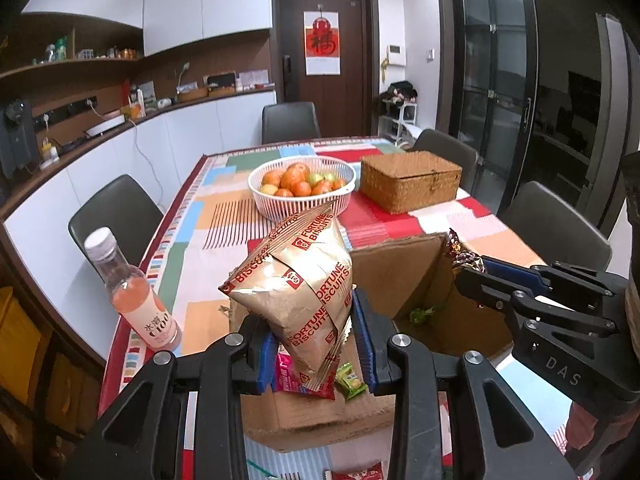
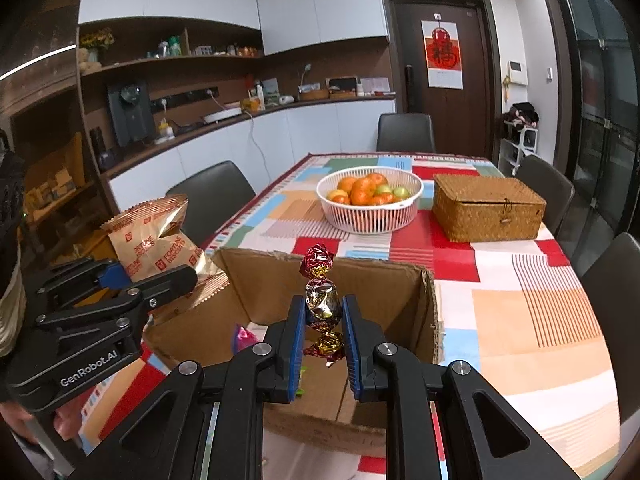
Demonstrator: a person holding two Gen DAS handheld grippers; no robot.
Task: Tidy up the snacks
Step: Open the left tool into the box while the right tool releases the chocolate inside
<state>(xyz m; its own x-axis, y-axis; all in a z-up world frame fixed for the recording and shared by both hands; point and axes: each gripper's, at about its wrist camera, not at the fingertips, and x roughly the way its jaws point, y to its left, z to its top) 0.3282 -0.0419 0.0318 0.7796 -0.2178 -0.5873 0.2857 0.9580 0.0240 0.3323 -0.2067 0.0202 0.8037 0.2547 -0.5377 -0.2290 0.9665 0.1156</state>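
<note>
Your left gripper [image 1: 316, 344] is clamped on the Fortune Biscuits bag [image 1: 304, 288]; your right gripper [image 2: 323, 340] pinches a foil-wrapped candy [image 2: 322, 304], both above the near cardboard box [image 2: 384, 280] on the table [image 2: 540, 320]

On the table [image 2: 540, 320], a cardboard box [image 2: 320, 280] stands nearest, with a fruit basket [image 2: 370, 200] behind it, a wicker box [image 2: 488, 208] right of the basket, and a bottle [image 1: 132, 292] left of the cardboard box.
</note>
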